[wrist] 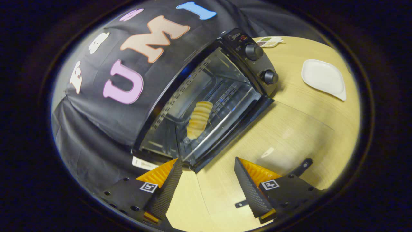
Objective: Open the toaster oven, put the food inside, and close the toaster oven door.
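Tool (pixel 207 180) fingers apart, holding nothing, above the worktop (pixel 289 129). Oven (pixel 206 100) at 12 o'clock just ahead, glass door (pixel 289 138) folded down flat. Food (pixel 199 119) on the rack inside. White plate (pixel 323 79) at 2 o'clock.

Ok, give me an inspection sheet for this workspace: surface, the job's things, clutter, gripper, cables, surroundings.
Surface: light wooden table, bare ahead of the fingers.
Job's things: toaster oven with its glass door folded down flat onto the table; the food, a ridged pale pastry, lies on the rack inside; two knobs on the control panel.
Clutter: empty white plate beyond the oven; a small divided dish with dark and pale contents near the table's far edge.
Gripper: gripper open, fingers apart and holding nothing, just short of the oven's opening.
Cables: nothing seen.
Surroundings: black cloth wall behind and beside the oven.
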Action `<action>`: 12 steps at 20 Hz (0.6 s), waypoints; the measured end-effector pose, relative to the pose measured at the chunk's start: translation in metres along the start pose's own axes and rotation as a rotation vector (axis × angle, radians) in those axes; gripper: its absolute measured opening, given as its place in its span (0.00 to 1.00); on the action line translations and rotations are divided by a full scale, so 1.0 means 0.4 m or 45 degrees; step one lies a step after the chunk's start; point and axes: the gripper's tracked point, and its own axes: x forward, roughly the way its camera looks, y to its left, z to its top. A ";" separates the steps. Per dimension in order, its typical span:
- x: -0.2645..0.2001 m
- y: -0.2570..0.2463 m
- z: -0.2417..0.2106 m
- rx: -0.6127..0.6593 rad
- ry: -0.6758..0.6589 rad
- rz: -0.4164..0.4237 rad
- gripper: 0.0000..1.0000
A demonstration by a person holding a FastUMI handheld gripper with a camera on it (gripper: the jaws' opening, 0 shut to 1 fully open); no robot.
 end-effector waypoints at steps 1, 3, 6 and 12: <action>-0.015 -0.013 -0.019 -0.047 0.028 -0.004 1.00; -0.048 -0.043 -0.057 -0.148 0.082 -0.017 1.00; -0.092 -0.093 -0.095 -0.327 0.131 -0.060 1.00; -0.139 -0.205 -0.110 -0.710 0.159 -0.229 1.00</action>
